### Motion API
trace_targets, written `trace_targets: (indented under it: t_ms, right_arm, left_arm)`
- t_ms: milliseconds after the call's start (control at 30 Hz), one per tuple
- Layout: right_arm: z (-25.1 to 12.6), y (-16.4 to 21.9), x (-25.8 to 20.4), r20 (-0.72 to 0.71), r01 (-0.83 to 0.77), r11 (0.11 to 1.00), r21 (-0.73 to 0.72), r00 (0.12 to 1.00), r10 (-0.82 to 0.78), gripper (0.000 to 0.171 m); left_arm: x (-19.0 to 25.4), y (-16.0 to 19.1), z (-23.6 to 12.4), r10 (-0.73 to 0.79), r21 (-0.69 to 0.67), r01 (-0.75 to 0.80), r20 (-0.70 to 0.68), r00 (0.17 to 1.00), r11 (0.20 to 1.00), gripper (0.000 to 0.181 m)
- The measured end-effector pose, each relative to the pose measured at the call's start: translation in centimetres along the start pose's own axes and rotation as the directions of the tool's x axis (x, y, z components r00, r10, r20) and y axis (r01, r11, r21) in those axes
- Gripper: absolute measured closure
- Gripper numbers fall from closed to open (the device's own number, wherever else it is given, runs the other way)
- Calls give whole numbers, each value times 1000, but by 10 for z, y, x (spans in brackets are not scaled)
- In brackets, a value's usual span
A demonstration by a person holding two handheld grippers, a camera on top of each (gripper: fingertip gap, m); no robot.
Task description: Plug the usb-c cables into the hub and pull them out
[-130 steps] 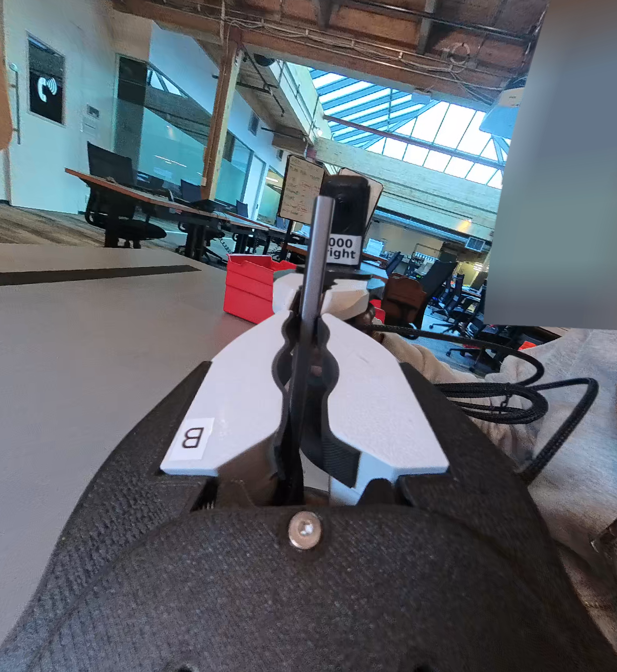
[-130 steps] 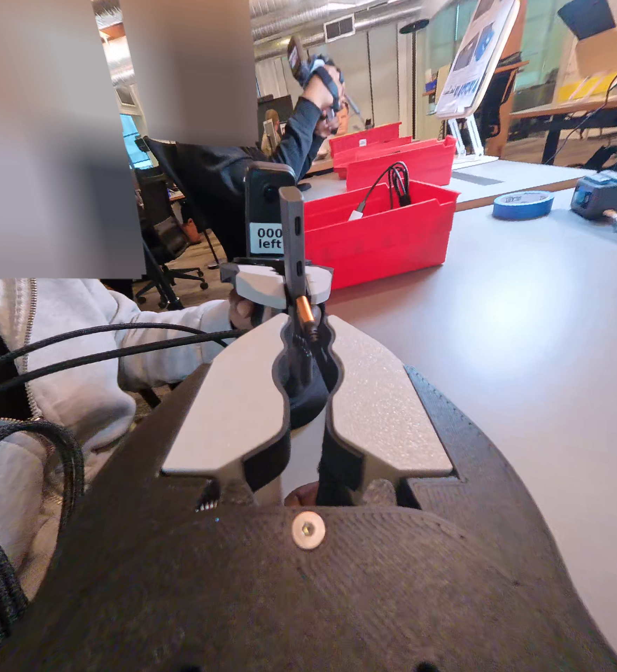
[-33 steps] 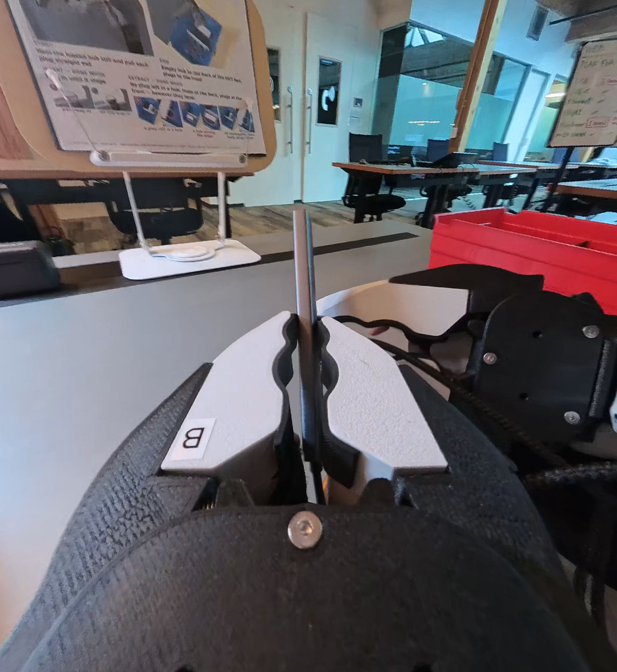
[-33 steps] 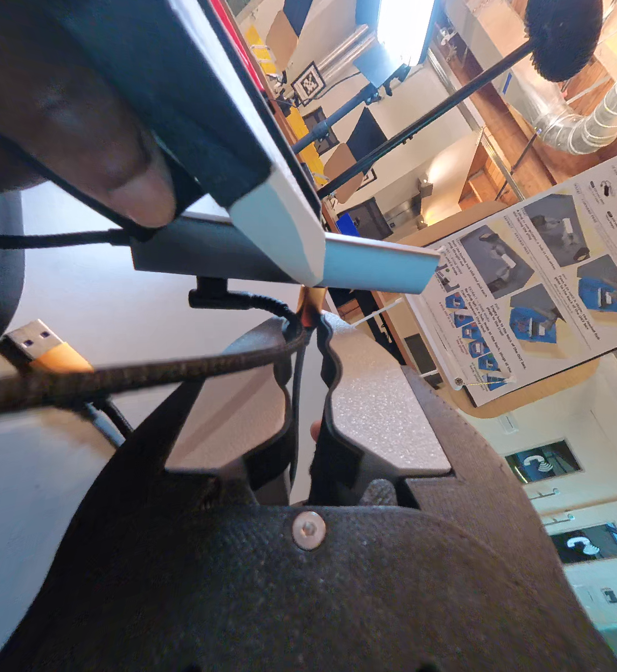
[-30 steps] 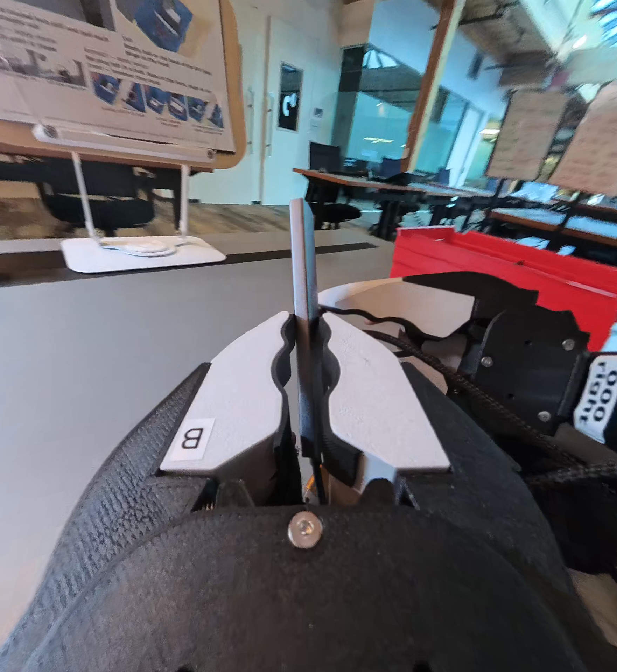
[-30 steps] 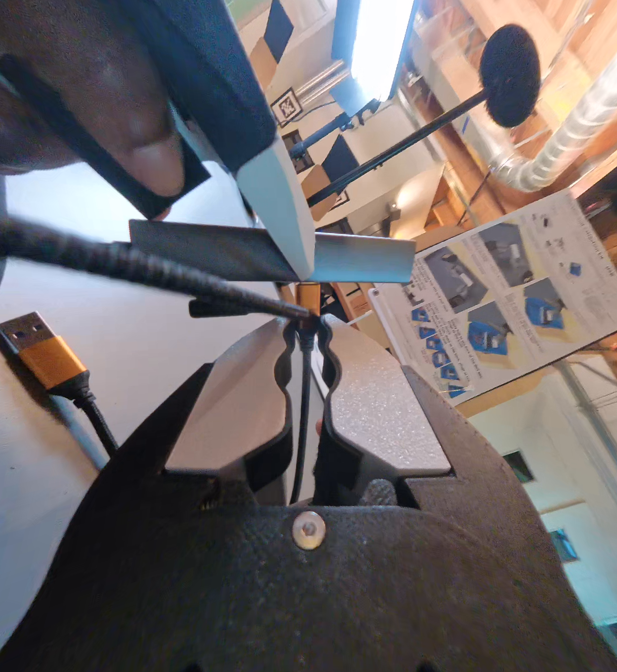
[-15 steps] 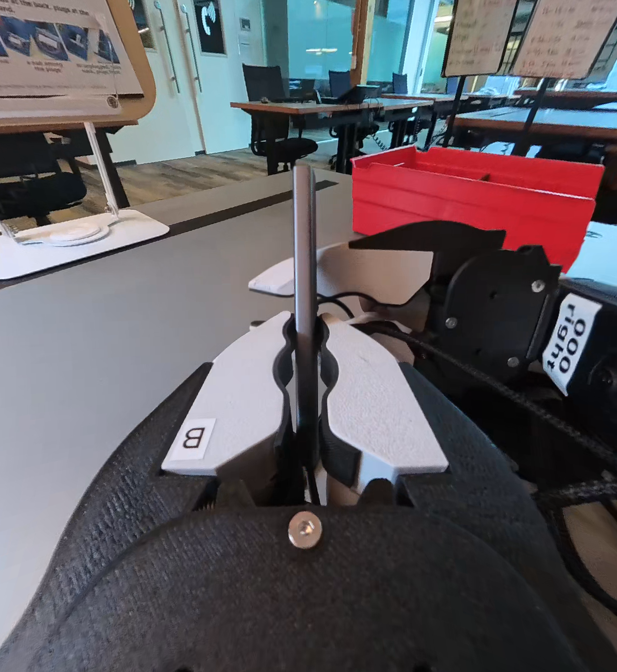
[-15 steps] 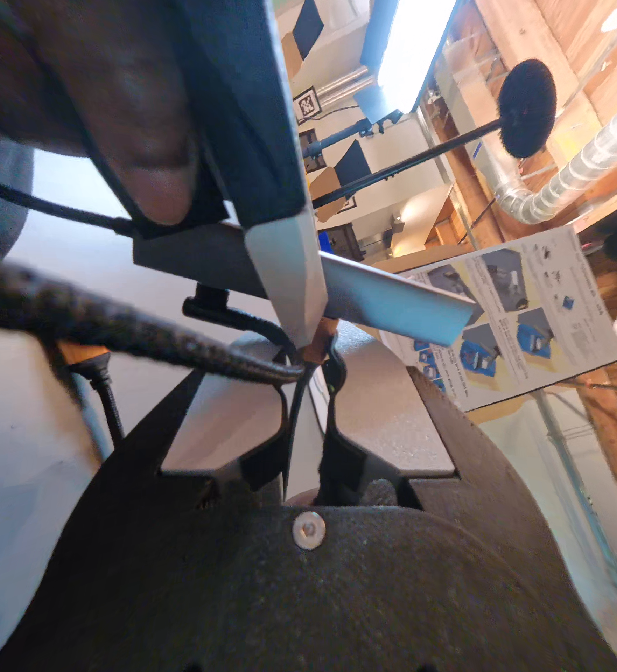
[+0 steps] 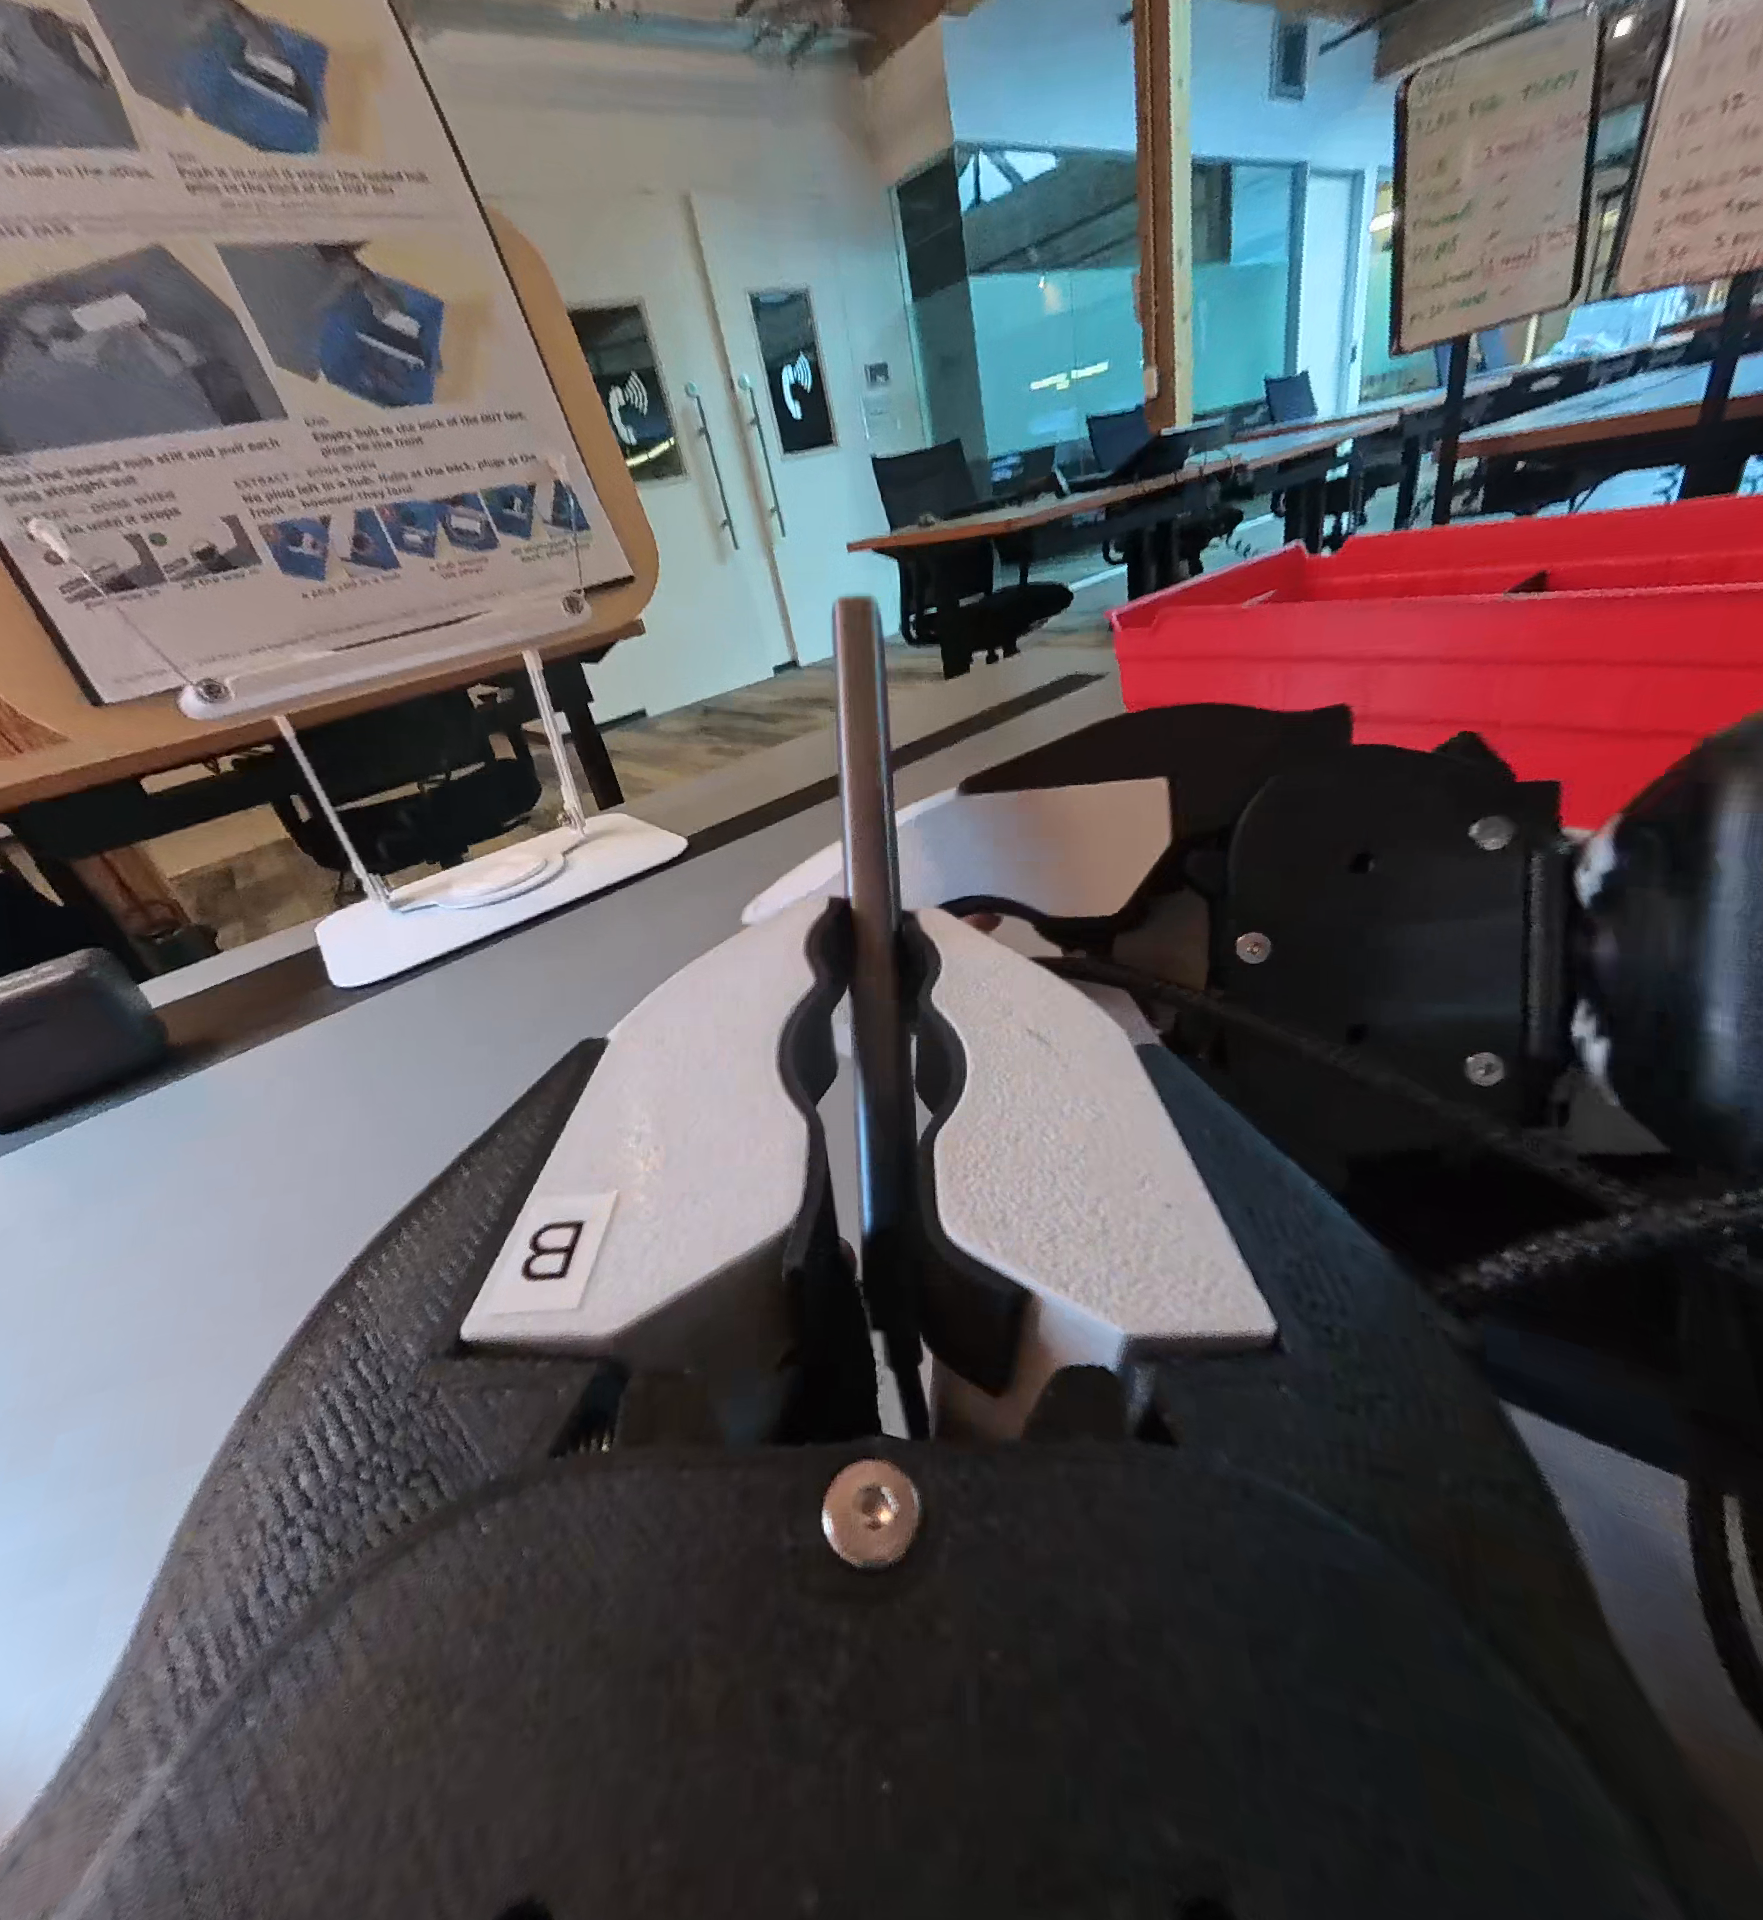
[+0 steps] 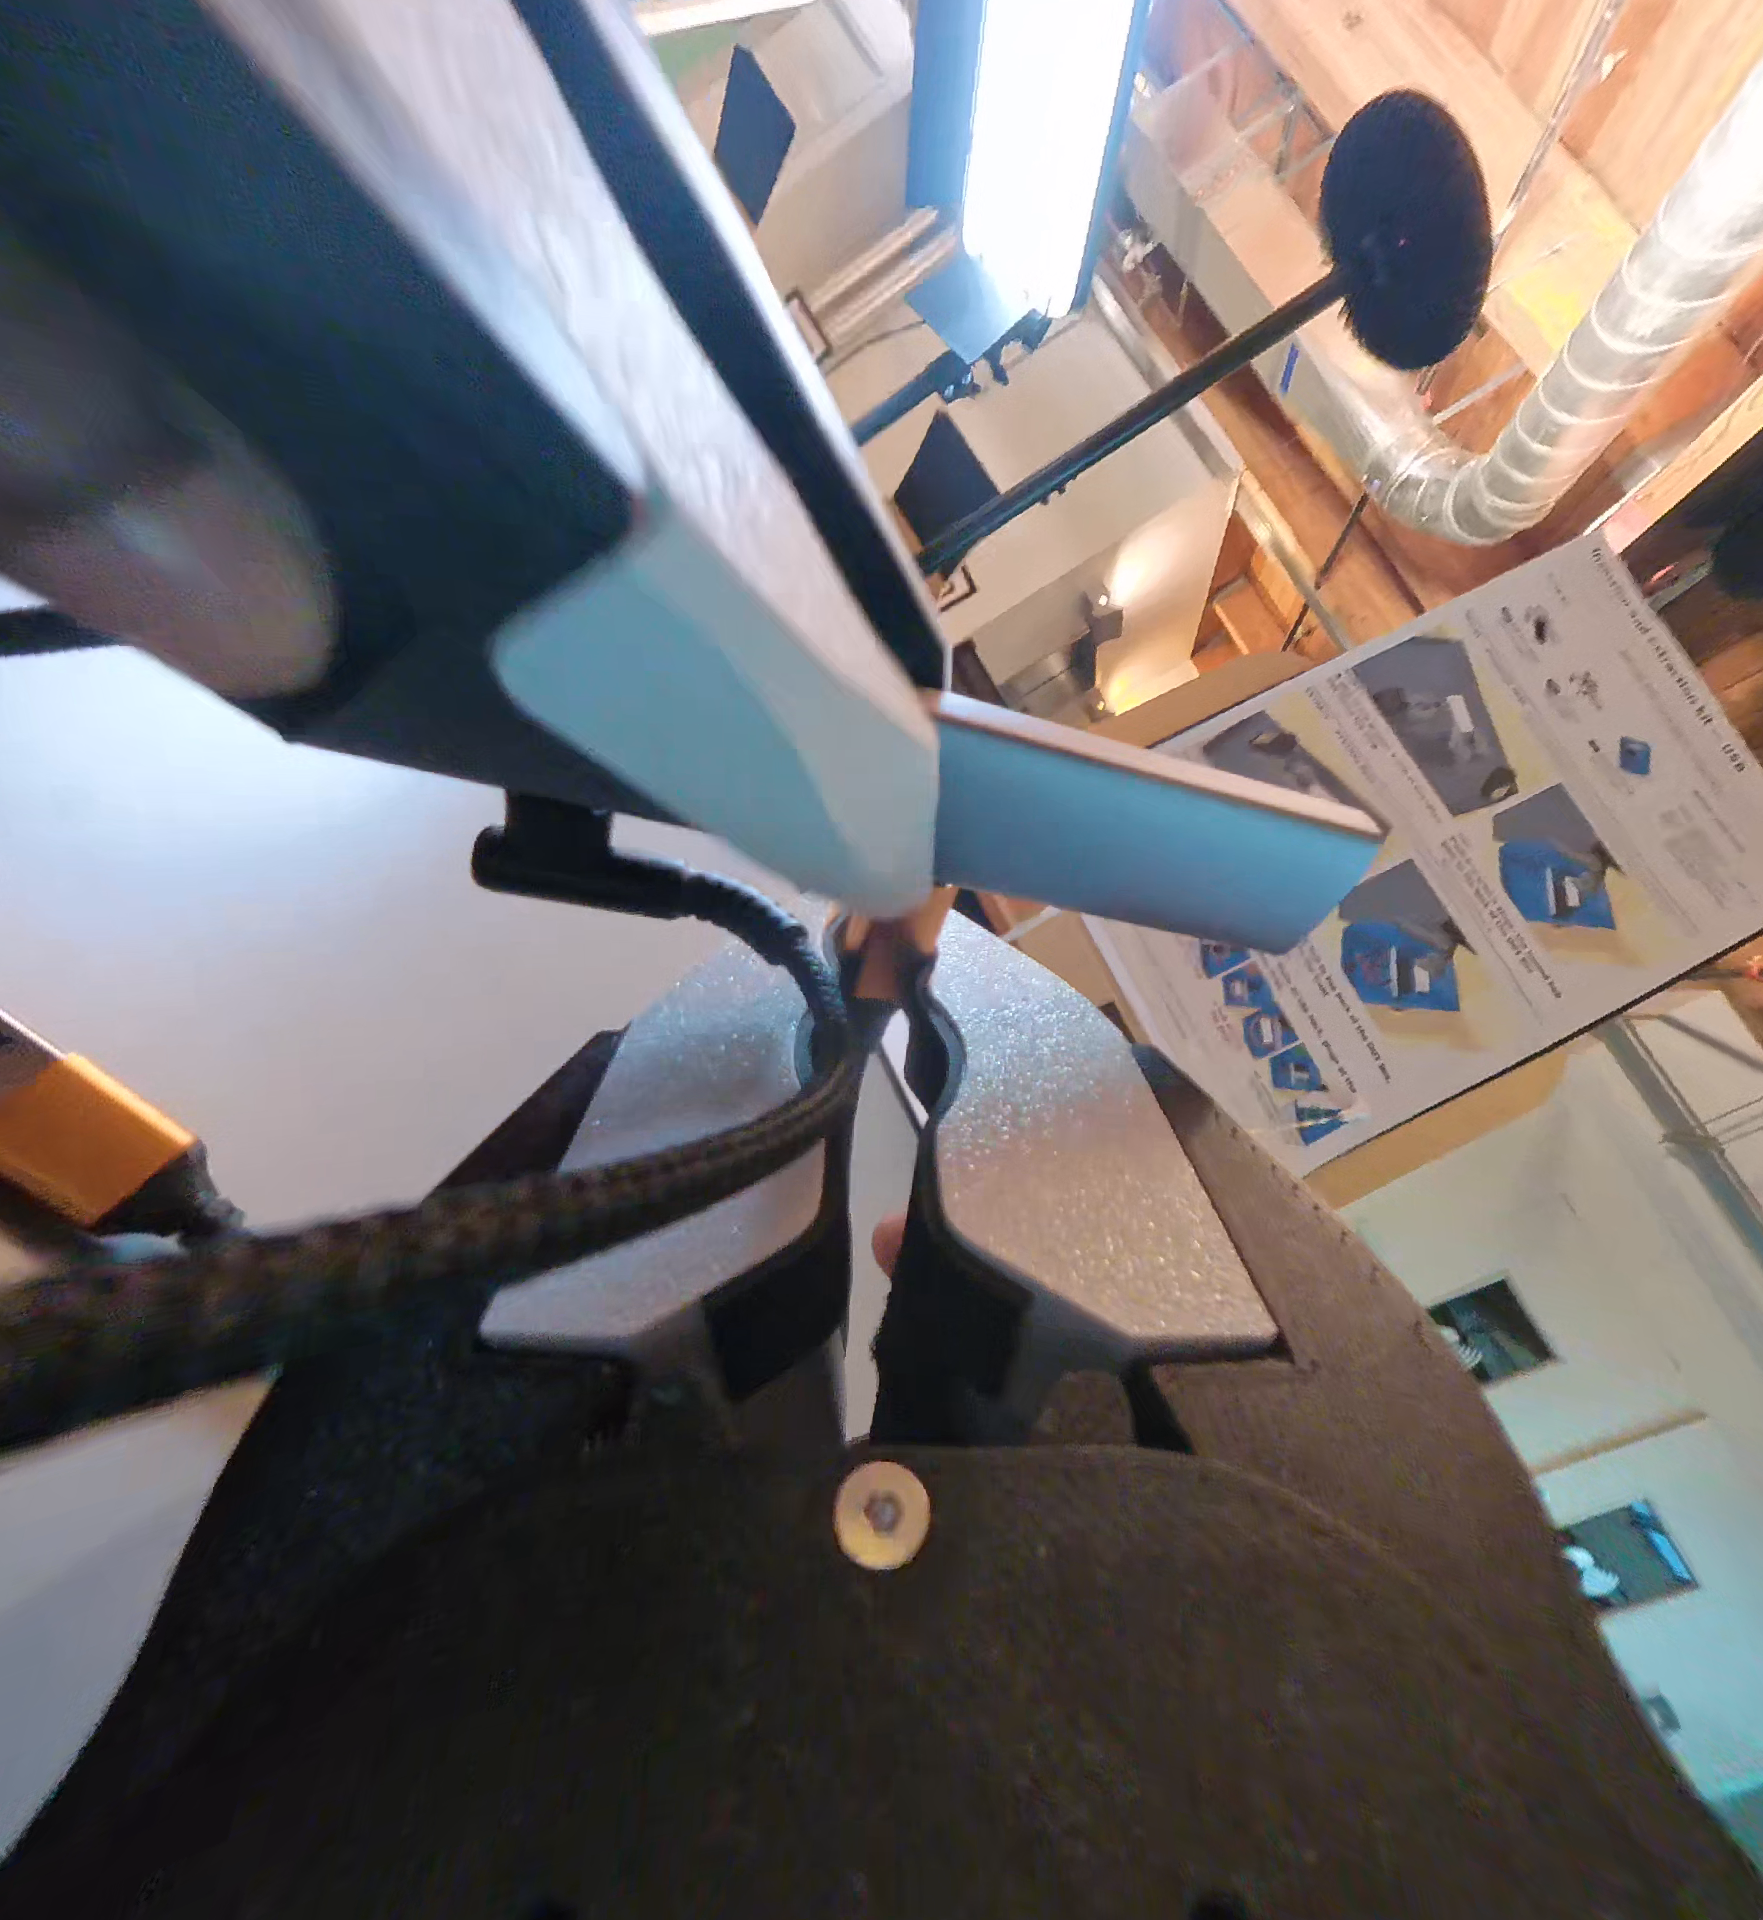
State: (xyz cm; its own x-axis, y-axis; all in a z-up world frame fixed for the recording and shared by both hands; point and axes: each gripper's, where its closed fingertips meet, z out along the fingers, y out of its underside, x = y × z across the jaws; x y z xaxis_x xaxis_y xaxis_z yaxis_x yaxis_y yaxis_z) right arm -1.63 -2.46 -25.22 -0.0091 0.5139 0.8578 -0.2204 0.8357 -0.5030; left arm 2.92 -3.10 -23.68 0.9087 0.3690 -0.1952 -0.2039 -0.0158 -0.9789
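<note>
My left gripper (image 9: pixel 869 930) is shut on the thin grey hub (image 9: pixel 864 748), which I see edge-on, standing upright between the fingers. In the right wrist view the hub (image 10: pixel 1147 842) is a flat grey bar held by the left gripper's white finger (image 10: pixel 731 769). My right gripper (image 10: pixel 882 961) is shut on a small orange USB-C plug (image 10: pixel 892 951), its tip at the hub's lower edge; I cannot tell whether it is seated. A black plug (image 10: pixel 555 862) with a braided cable (image 10: pixel 544 1195) sits in the hub to the left. The right gripper's body (image 9: pixel 1376 935) shows just right of the hub.
An orange USB-A plug (image 10: pixel 56 1122) lies on the grey table (image 9: pixel 181 1195) at the left. A red bin (image 9: pixel 1479 665) stands at the back right, an instruction board on a white stand (image 9: pixel 233 364) at the back left, and a dark grey box (image 9: pixel 35 1029) at the far left. A hand (image 10: pixel 129 540) holds the left gripper. There is about 5 cm between the tips of the two grippers.
The left gripper has swung with the hub, so the board fills the left wrist view's upper left. The right gripper has closed in on the hub, and the braided cable now crosses its left finger.
</note>
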Motion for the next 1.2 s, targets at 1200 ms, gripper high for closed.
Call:
trace_targets:
  t_ms: [1200]
  right_arm:
    - [-26,-40,19,-55,-16,970,244,998,30,165]
  left_arm:
    - [39,-18,-41,-559,-365,487,-753,346,793,159]
